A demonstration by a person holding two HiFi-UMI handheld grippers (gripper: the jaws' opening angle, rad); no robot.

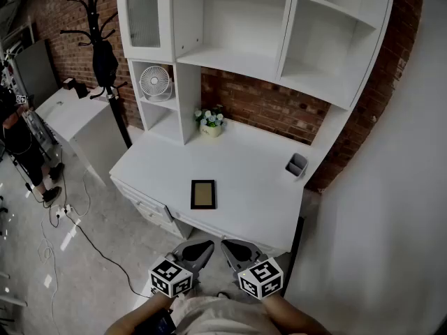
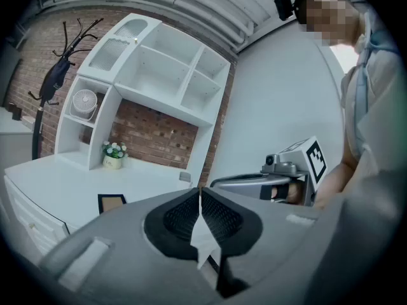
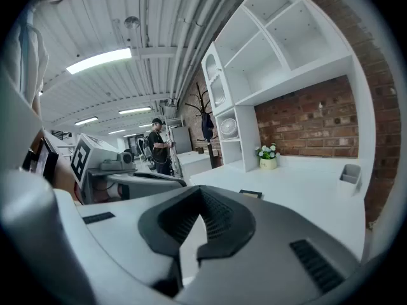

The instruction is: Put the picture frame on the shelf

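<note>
Left hand-held gripper (image 1: 204, 248) and right hand-held gripper (image 1: 230, 247) hang side by side just off the front edge of the table (image 1: 265, 187), both with jaws pressed together and nothing between them. Straight ahead, the picture frame (image 1: 203, 194) lies flat on the table, near that front edge and well short of the shelf (image 1: 237, 61) rising behind. Its long axis runs away from the person, toward the shelf. It sits almost dead in line with the left hand-held gripper, so that one looks marginally nearer; the right would have to reach across slightly. Pickup not yet begun.
</note>
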